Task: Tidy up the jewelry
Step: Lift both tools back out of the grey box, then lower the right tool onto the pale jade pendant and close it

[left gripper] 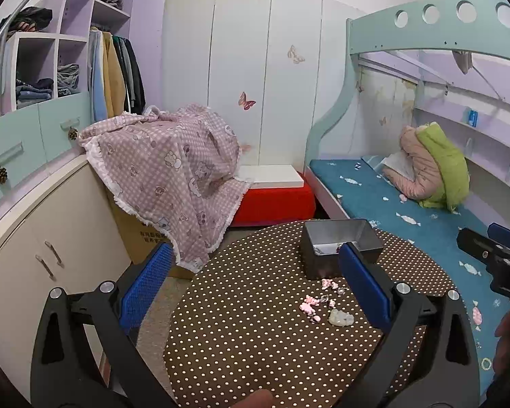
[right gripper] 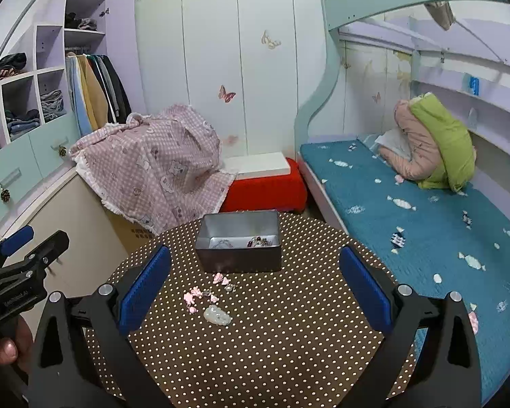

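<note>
A grey metal tin (right gripper: 238, 255) stands open on the round polka-dot table (right gripper: 272, 340); it also shows in the left wrist view (left gripper: 336, 255). Some jewelry lies inside the tin (right gripper: 258, 241). Pink jewelry pieces (right gripper: 200, 294) and a pale green pendant (right gripper: 217, 314) lie on the cloth in front of the tin, also in the left wrist view (left gripper: 311, 304). My left gripper (left gripper: 255, 289) is open and empty, to the left of the pieces. My right gripper (right gripper: 255, 289) is open and empty above the table, with the pieces near its left finger.
A blue bed (right gripper: 425, 221) runs along the right with a green and pink jacket (right gripper: 431, 146). A pink checked cloth covers a box (right gripper: 153, 166) beyond the table, next to a red stool (right gripper: 265, 190). Cabinets (left gripper: 34, 255) stand at the left.
</note>
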The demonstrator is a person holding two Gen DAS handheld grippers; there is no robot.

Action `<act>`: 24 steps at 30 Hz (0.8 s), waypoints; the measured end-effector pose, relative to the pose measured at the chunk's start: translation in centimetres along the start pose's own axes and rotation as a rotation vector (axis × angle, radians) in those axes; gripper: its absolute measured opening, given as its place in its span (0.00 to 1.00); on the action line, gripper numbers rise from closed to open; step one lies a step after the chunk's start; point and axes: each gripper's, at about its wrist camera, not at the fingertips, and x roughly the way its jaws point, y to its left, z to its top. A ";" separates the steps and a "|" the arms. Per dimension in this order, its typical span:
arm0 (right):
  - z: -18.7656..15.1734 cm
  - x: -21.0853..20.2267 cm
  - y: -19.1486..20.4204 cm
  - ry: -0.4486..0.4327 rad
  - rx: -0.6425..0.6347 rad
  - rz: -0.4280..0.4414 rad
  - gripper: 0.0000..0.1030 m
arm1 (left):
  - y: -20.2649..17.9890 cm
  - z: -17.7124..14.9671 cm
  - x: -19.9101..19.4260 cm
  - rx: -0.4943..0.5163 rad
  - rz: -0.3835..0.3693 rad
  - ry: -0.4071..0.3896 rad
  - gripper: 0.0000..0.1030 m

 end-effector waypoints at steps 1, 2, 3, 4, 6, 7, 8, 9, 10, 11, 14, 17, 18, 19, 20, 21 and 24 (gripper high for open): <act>-0.1 0.2 0.0 0.005 -0.003 0.000 0.92 | 0.0 -0.1 0.2 -0.001 0.001 0.004 0.95; -0.2 0.3 -0.1 0.009 -0.005 0.001 0.92 | 0.1 -0.2 0.4 -0.002 0.004 0.010 0.95; -0.3 0.6 -0.2 0.018 -0.006 0.006 0.92 | 0.1 -0.3 0.6 -0.002 0.008 0.015 0.95; -0.5 0.8 -0.3 0.024 -0.006 0.007 0.92 | 0.2 -0.6 1.0 0.002 0.013 0.023 0.95; -0.9 1.5 -0.5 0.043 -0.007 0.011 0.92 | 0.4 -1.1 1.5 0.006 0.022 0.038 0.95; -1.2 1.9 -0.7 0.057 -0.009 0.018 0.92 | 0.4 -1.5 2.0 0.010 0.026 0.054 0.95; -1.4 2.2 -0.7 0.066 -0.011 0.020 0.92 | 0.4 -1.8 2.4 0.013 0.028 0.066 0.95; -1.9 3.0 -0.8 0.088 -0.019 0.026 0.92 | 0.4 -2.1 2.8 0.017 0.030 0.076 0.95; -2.3 3.4 -0.8 0.106 -0.027 0.035 0.92 | 0.4 -2.5 3.3 0.022 0.031 0.089 0.95; -3.0 4.4 -0.7 0.137 -0.041 0.055 0.92 | 0.4 -2.9 3.8 0.027 0.032 0.103 0.95; -4.8 7.1 -0.8 0.222 -0.056 0.083 0.92 | 0.1 -4.1 5.3 0.036 0.032 0.146 0.95; -7.0 10.3 -0.3 0.310 -0.079 0.114 0.92 | 0.1 -5.2 6.8 0.042 0.034 0.188 0.95; -7.7 11.6 0.0 0.337 -0.101 0.117 0.92 | 0.2 -5.5 7.2 0.041 0.036 0.199 0.95; -8.3 12.2 0.2 0.351 -0.109 0.124 0.92 | 0.2 -5.9 7.8 0.039 0.037 0.214 0.95; -8.8 13.3 0.5 0.375 -0.121 0.131 0.92 | 0.3 -6.0 8.2 0.038 0.038 0.222 0.95; -9.1 13.8 0.7 0.385 -0.131 0.132 0.92 | 0.3 -6.4 8.7 0.038 0.042 0.236 0.95; -9.5 15.4 1.6 0.397 -0.176 0.148 0.92 | 0.5 -7.2 10.0 0.039 0.046 0.273 0.95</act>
